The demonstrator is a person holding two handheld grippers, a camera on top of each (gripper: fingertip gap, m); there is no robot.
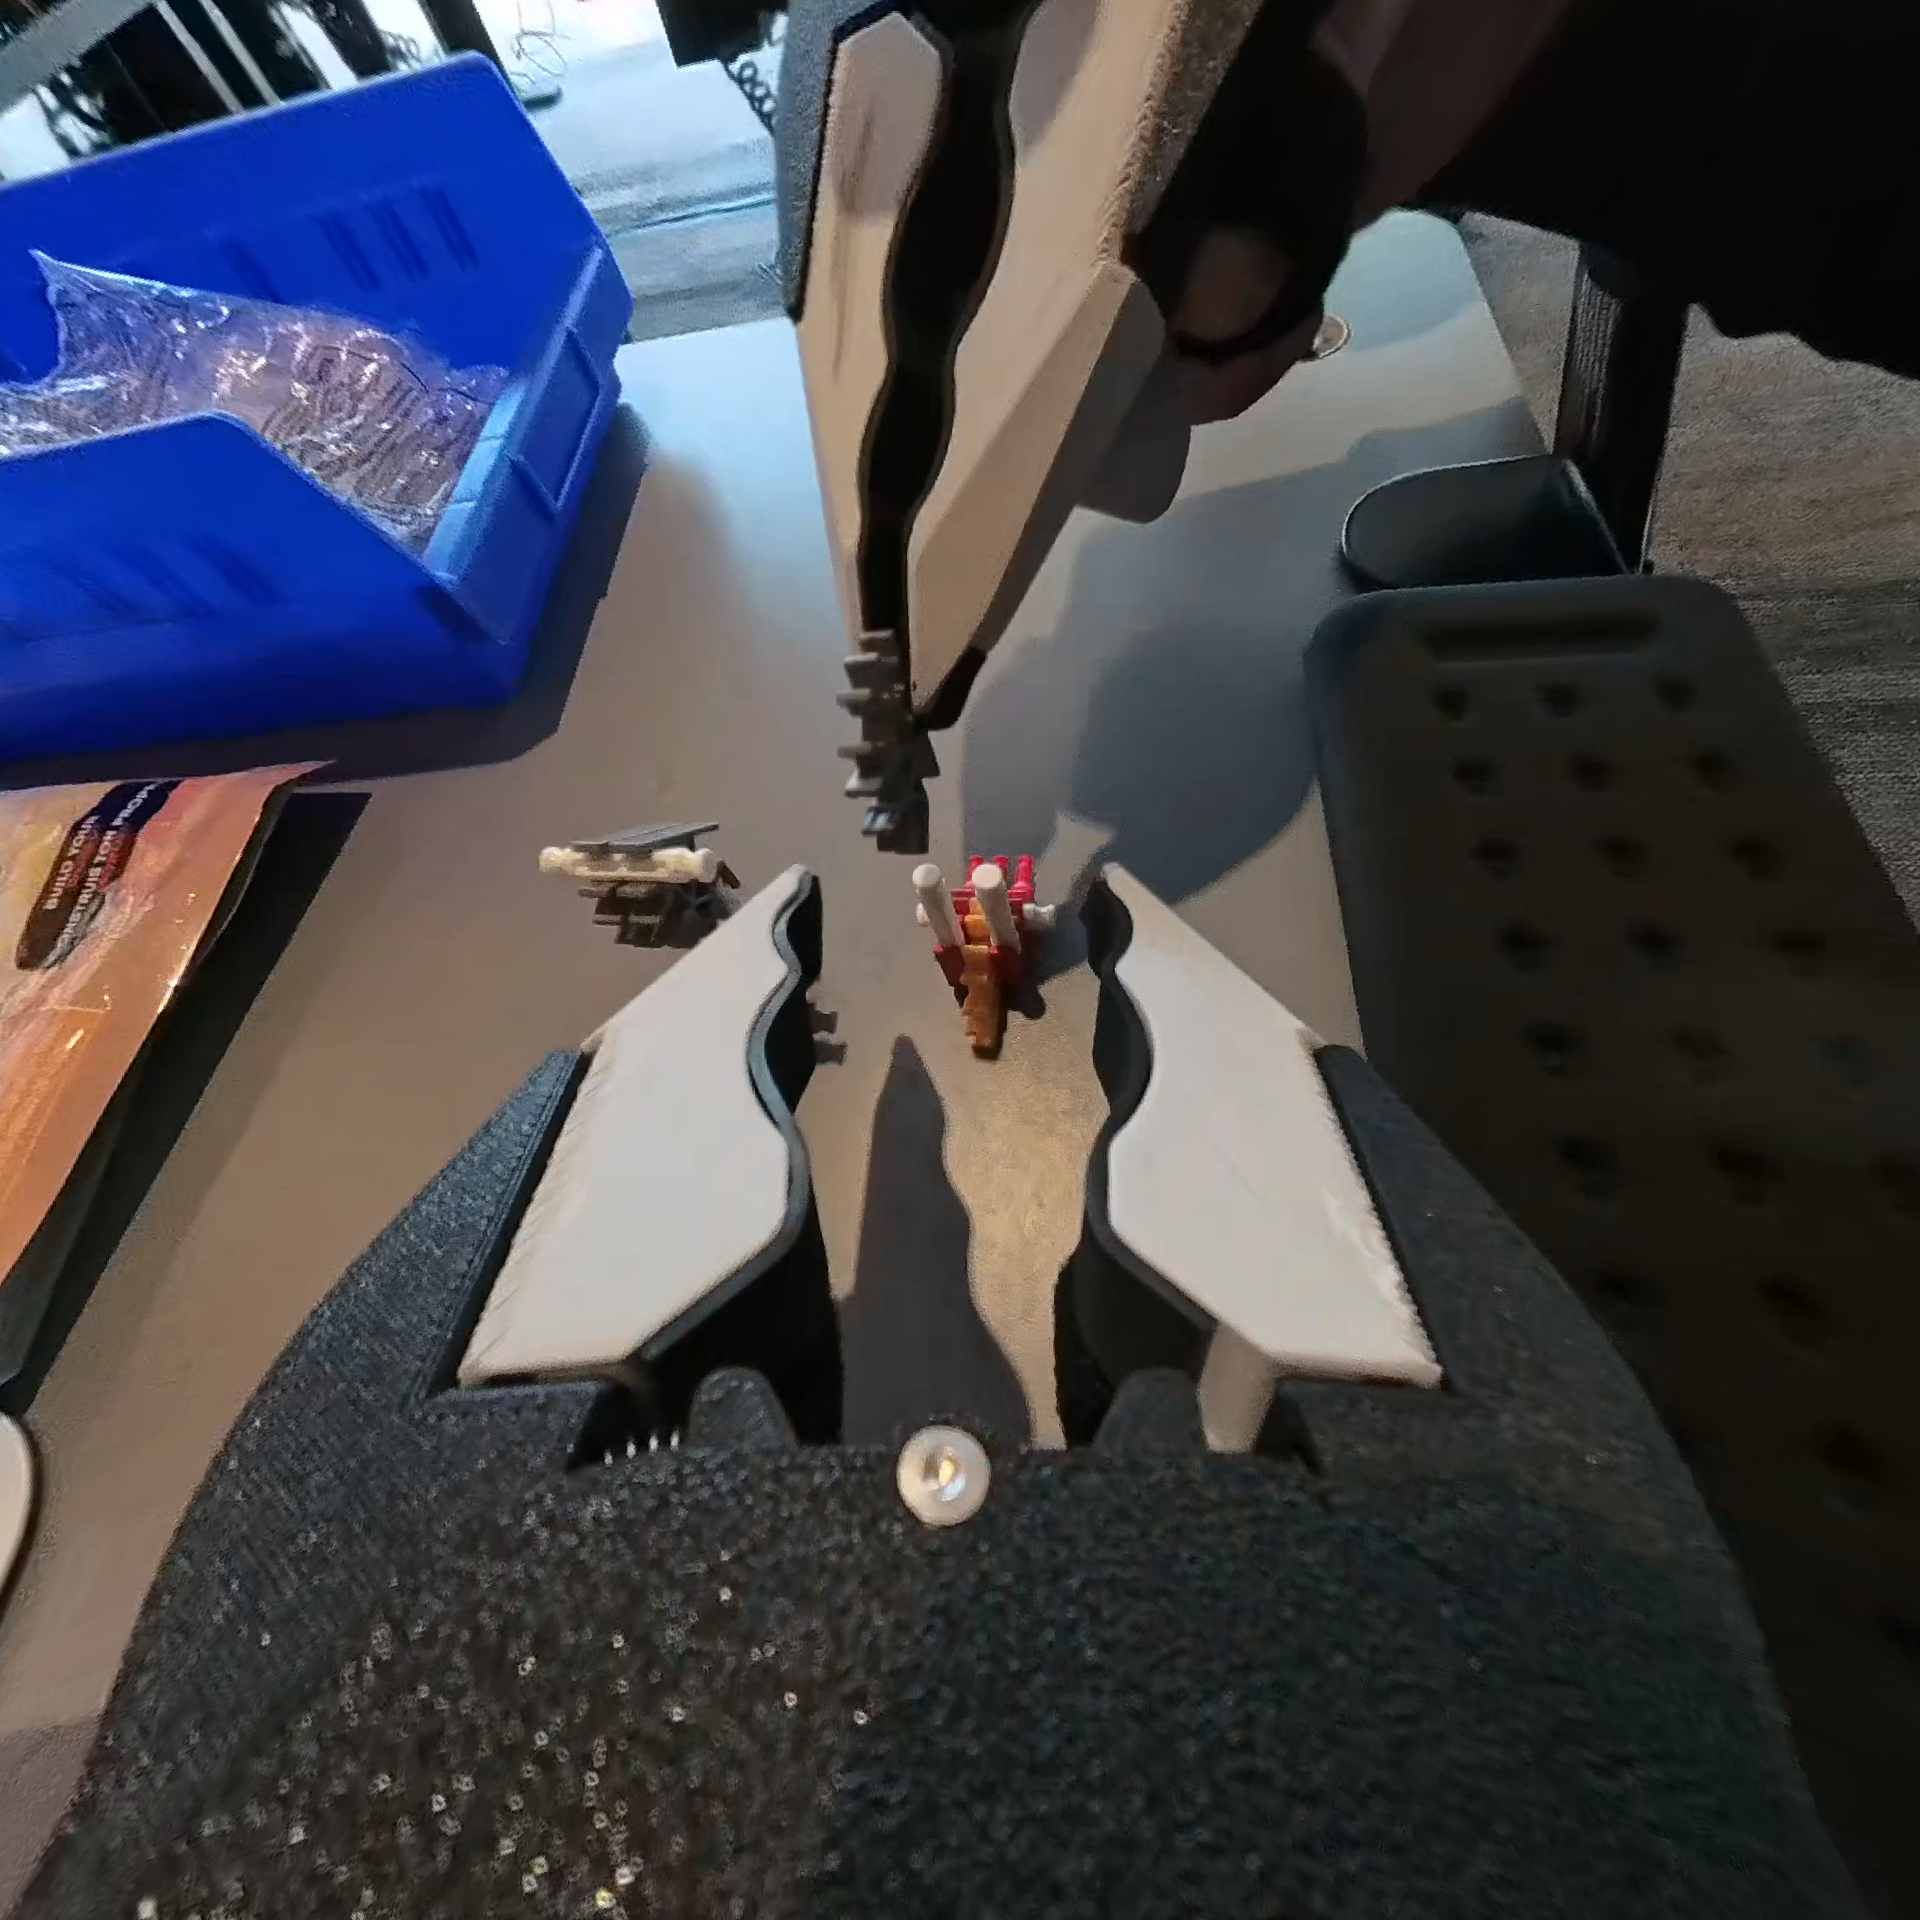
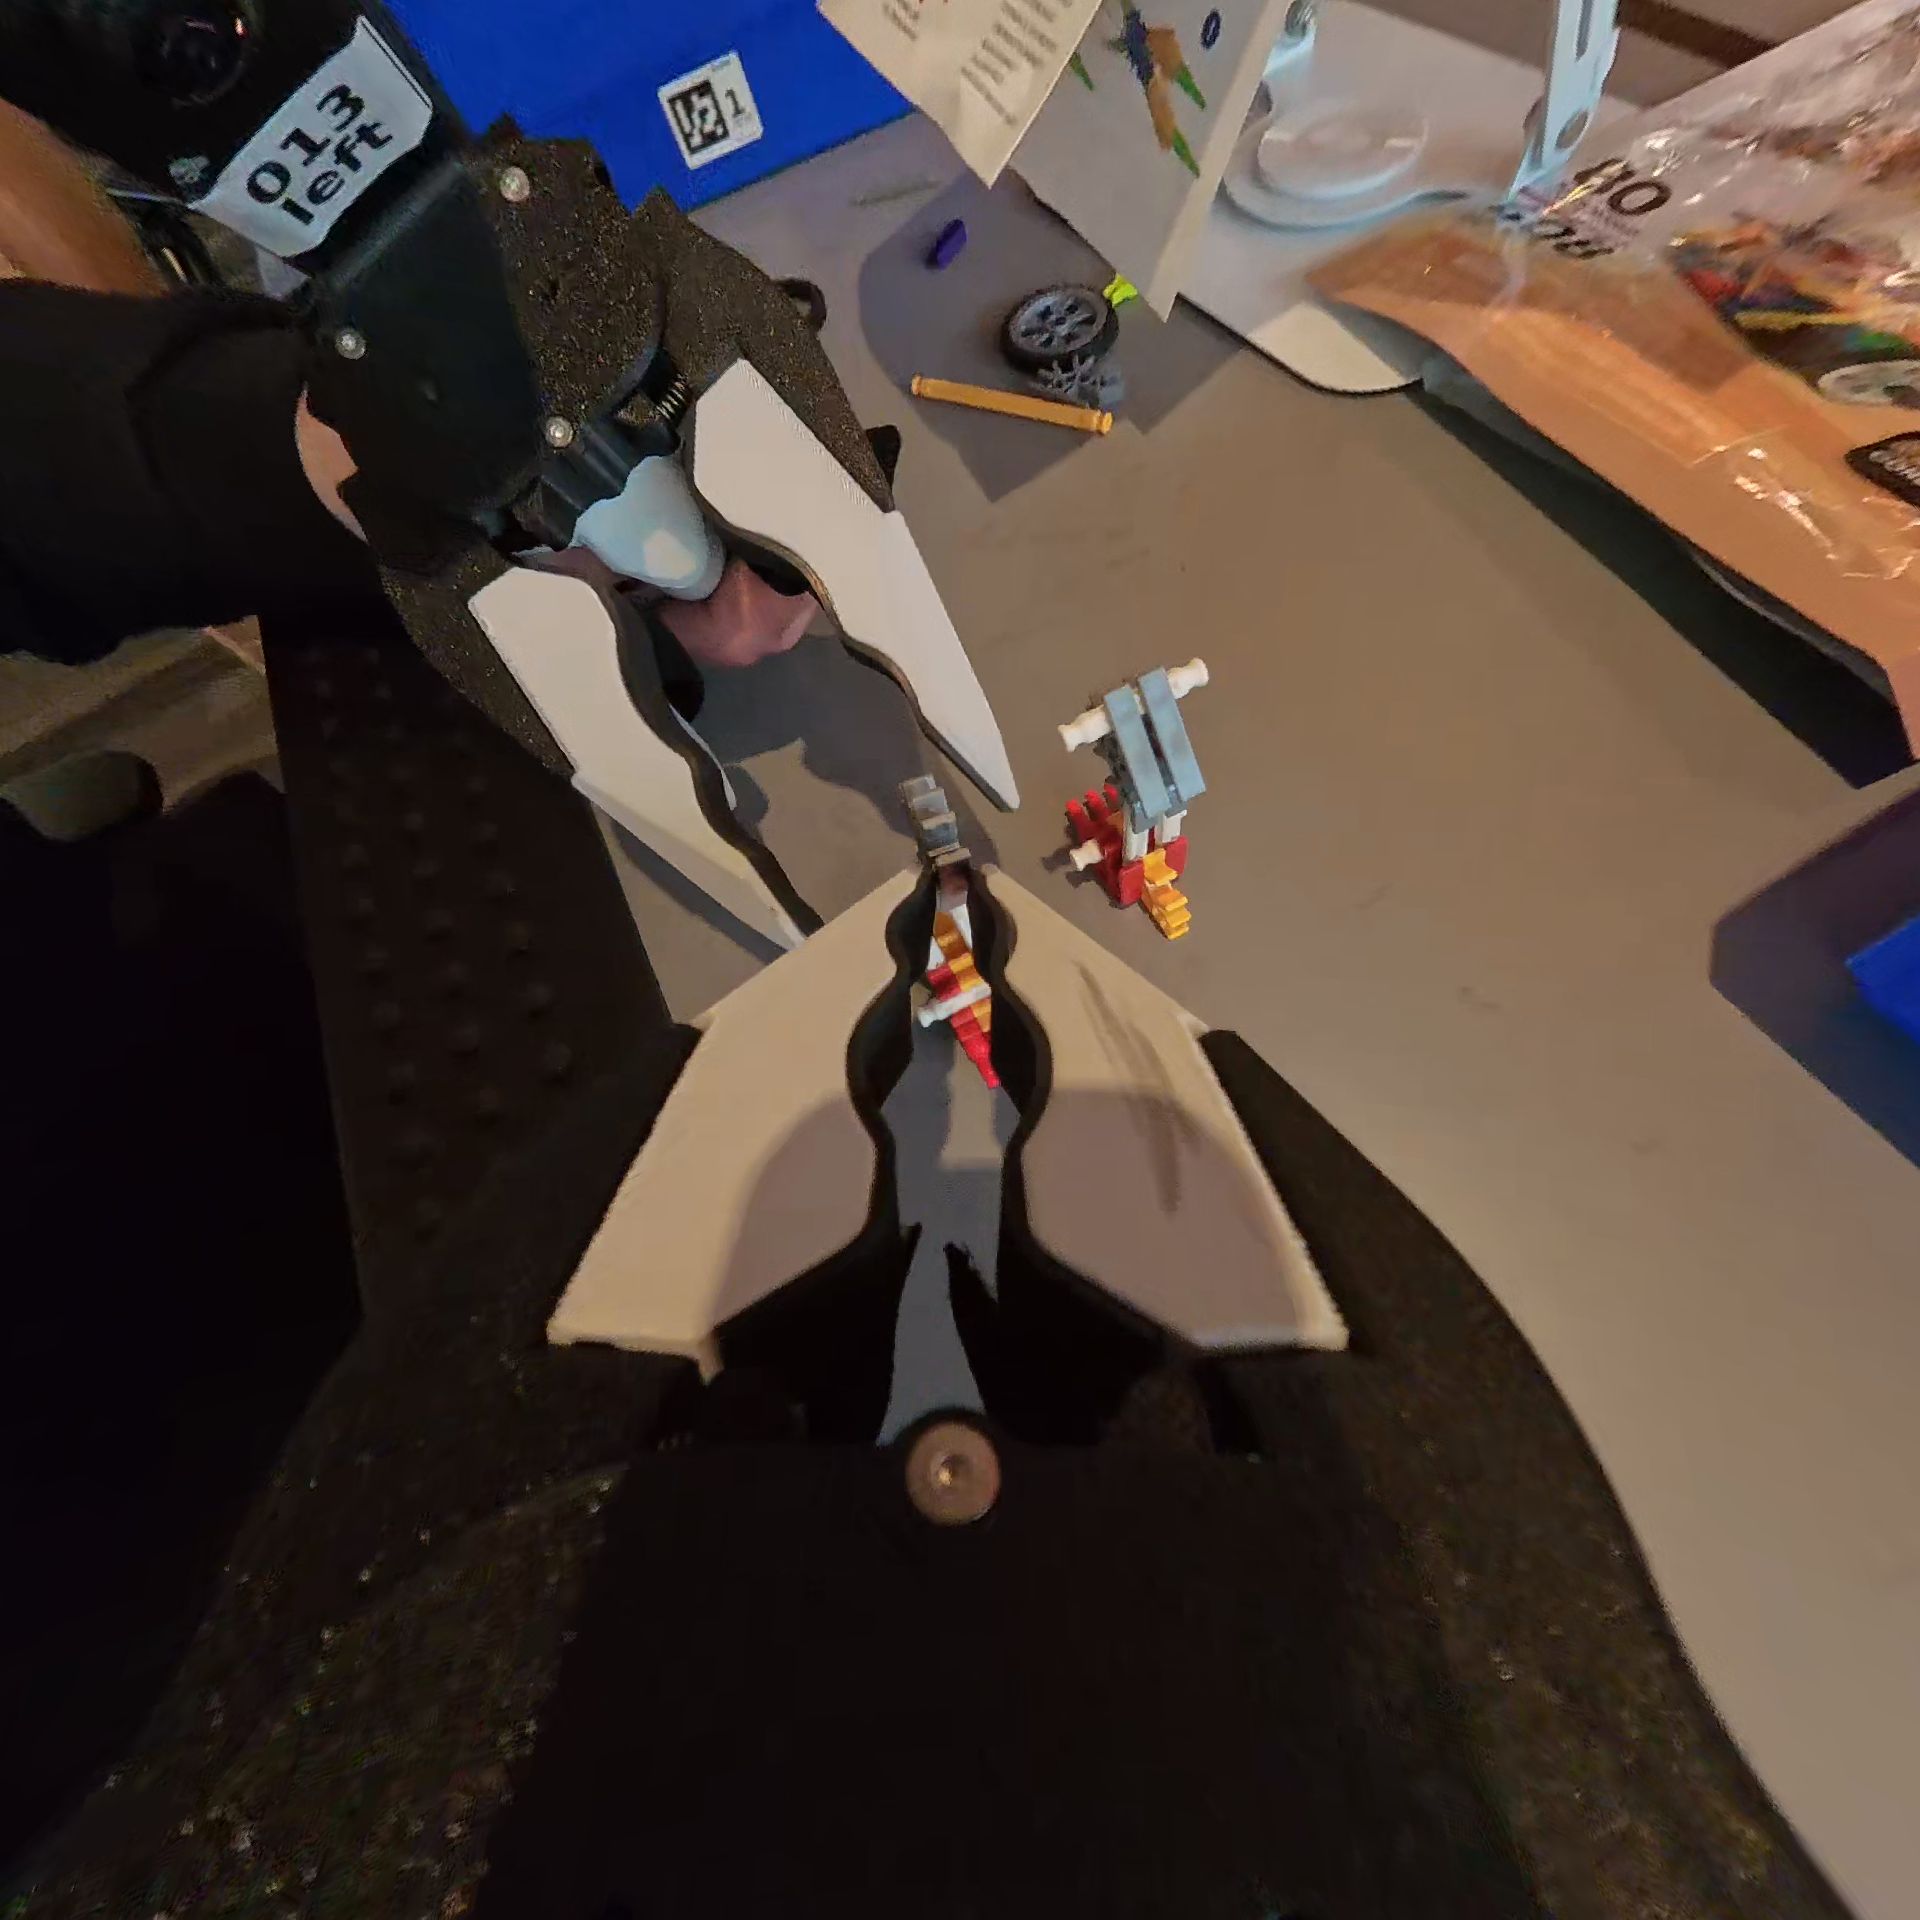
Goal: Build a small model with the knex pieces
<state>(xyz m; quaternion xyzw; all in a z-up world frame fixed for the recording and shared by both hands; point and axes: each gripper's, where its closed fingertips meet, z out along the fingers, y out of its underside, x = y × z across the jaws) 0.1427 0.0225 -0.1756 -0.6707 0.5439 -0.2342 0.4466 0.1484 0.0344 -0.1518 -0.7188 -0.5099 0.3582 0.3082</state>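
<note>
A small red, orange and white brick assembly (image 1: 982, 951) stands on the grey table between my left gripper's open, empty fingers (image 1: 956, 883). My right gripper (image 2: 951, 871) reaches in from the far side and is shut on a grey toothed connector piece (image 1: 883, 753), held just above that assembly. In the right wrist view the grey piece (image 2: 930, 821) sticks out past my shut fingertips, and the assembly (image 2: 961, 1003) shows through the gap below. A second assembly with a grey top and white rods (image 2: 1138, 800) stands apart to the side and also shows in the left wrist view (image 1: 634, 873).
A blue bin (image 1: 312, 582) holding a clear plastic bag sits far left, with a printed packet (image 1: 104, 987) beside it. A black perforated chair part (image 1: 1610, 935) is at the right. A wheel (image 2: 1060, 327), an orange rod (image 2: 1008, 403), a booklet (image 2: 1101, 135) and a parts bag (image 2: 1662, 312) lie beyond. My left and right fingertips are right by each other.
</note>
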